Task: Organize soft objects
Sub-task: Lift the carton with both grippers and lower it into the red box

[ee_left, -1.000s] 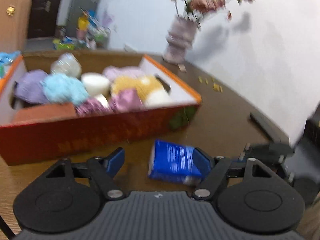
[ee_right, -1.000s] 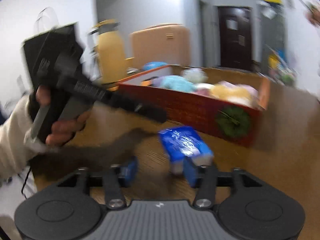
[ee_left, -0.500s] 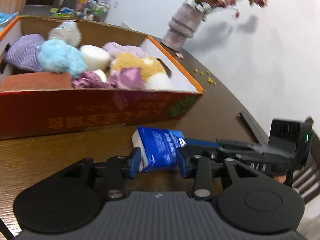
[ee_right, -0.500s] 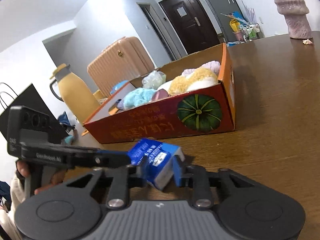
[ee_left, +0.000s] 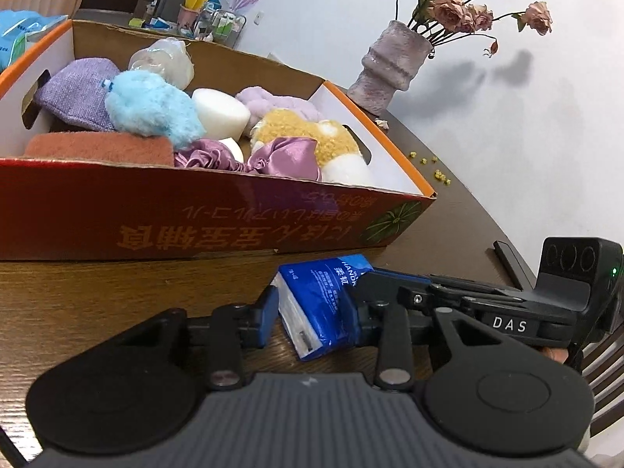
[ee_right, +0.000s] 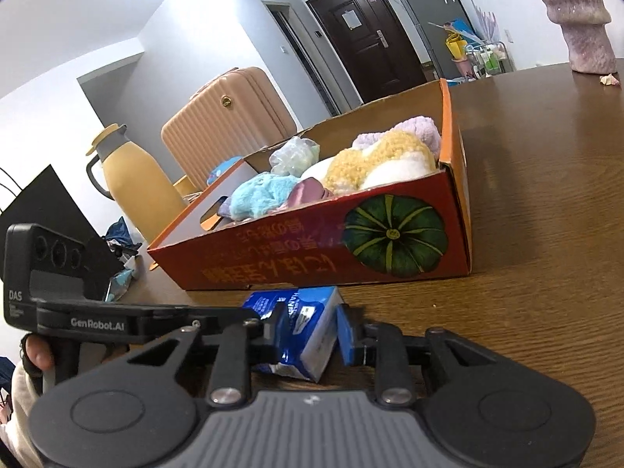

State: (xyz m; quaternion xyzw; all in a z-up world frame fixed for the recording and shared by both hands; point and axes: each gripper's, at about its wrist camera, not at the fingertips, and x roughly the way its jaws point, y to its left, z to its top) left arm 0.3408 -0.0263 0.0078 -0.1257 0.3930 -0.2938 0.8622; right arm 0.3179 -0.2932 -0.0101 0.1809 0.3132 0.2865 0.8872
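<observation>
A blue tissue pack (ee_left: 319, 292) (ee_right: 290, 304) lies tilted on the brown table, just in front of the red cardboard box (ee_left: 195, 230) (ee_right: 312, 253). The box holds soft things: a blue plush (ee_left: 152, 109), a yellow plush (ee_left: 304, 132), purple satin cloth (ee_left: 280, 156) and a white sponge (ee_left: 220, 113). My left gripper (ee_left: 314, 312) has the pack between its pads, jaws closing, both pads pressing on it. My right gripper (ee_right: 308, 331) grips the same pack from the other side, jaws opening slightly, pads still against it. Each gripper shows in the other's view, the right gripper (ee_left: 390, 277) and the left gripper (ee_right: 241, 314).
A grey vase of dried roses (ee_left: 390, 66) (ee_right: 577, 11) stands on the table past the box. Yellow crumbs (ee_left: 436, 171) lie by the wall. Beyond the table are a peach suitcase (ee_right: 226, 124), a yellow jug (ee_right: 132, 183) and a black bag (ee_right: 43, 202).
Both grippers went from wide open around the tissue pack to closed on it. Both rolled, so the views tilted, and the pack now sits squeezed and tilted between them.
</observation>
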